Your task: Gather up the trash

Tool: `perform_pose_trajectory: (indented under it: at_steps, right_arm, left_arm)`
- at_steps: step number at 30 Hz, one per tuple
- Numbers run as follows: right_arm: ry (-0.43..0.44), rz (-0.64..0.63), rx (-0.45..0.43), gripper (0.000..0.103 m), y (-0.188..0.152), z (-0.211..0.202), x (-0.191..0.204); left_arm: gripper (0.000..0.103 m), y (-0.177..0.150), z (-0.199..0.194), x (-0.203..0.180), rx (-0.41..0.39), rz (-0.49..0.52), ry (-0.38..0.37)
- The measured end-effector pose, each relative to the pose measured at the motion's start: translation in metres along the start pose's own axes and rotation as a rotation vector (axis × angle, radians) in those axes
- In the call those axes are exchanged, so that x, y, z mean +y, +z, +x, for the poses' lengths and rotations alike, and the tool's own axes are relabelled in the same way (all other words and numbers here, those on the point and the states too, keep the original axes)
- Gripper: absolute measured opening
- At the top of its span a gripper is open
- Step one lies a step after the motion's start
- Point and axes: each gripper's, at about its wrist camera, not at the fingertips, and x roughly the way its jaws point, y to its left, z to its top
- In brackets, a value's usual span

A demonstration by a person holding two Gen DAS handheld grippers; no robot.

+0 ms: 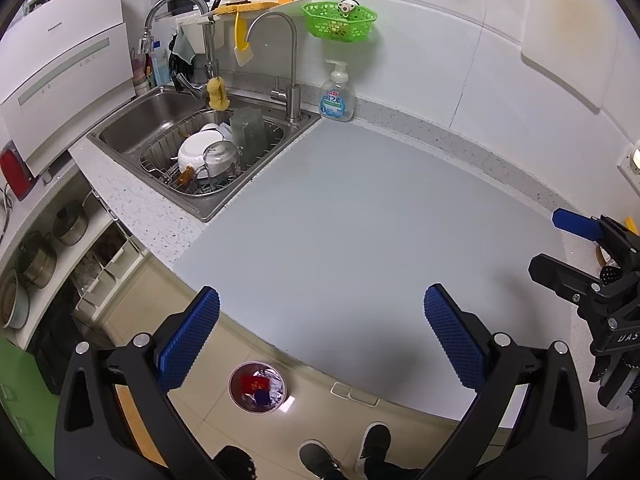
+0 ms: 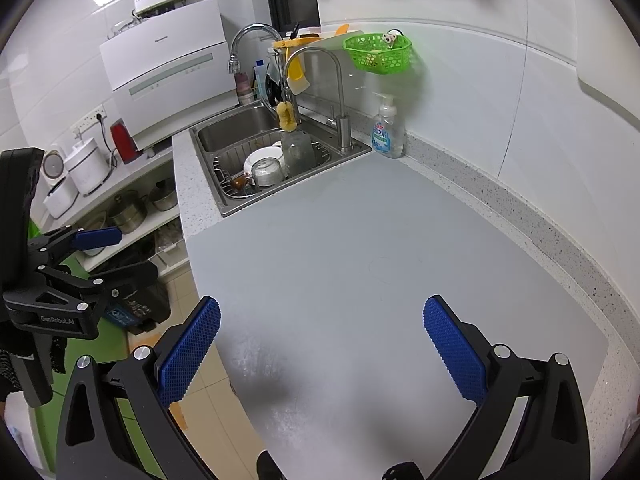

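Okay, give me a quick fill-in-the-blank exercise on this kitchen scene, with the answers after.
1. The basket on the wall is ____ in colour.
2. The soap bottle stands beside the ____.
3. The trash bin sits on the ____, below the counter edge.
4. Both the left gripper and right gripper are ____.

Answers: green; sink; floor; open

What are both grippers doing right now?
Left gripper: open, holding nothing.
Right gripper: open, holding nothing.

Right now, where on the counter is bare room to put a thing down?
The grey mat is bare between the sink, the soap bottle and the speckled strip by the wall. Both tools, left and right, are open above it. The sink rack is crowded with dishes.
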Motion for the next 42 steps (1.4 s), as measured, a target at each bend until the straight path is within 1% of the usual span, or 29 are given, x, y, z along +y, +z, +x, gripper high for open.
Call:
perform_pose_trajectory:
  at_steps: [10, 13, 24, 33, 42]
  right_arm:
    - [0.000, -0.003, 0.000, 0.098, -0.0013, -0.0001, 0.0016]
    - [0.004, -0.002, 0.001, 0.098, -0.0007, 0.0003, 0.0022]
    - [0.003, -0.008, -0.002, 0.098, -0.0010, 0.0010, 0.0045]
    - [0.005, -0.010, -0.003, 0.097, -0.0031, -0.0002, 0.0045]
    - [0.006, -0.011, -0.005, 0.098, -0.0038, -0.0002, 0.0038]
  left_arm:
    - [0.100, -0.0009, -0.0016, -0.0007, -0.007, 0.013, 0.016]
    - [0.100, -0.0015, -0.0026, -0.0003, -0.008, 0.011, 0.009]
    - [0.100, -0.0005, -0.0027, 0.0049, -0.005, -0.031, 0.004]
    - [0.100, -0.0020, -0.0025, 0.0005, 0.002, -0.015, 0.020]
    - [0.100, -0.0014, -0.0007, 0.0005, 0.012, -0.034, -0.008]
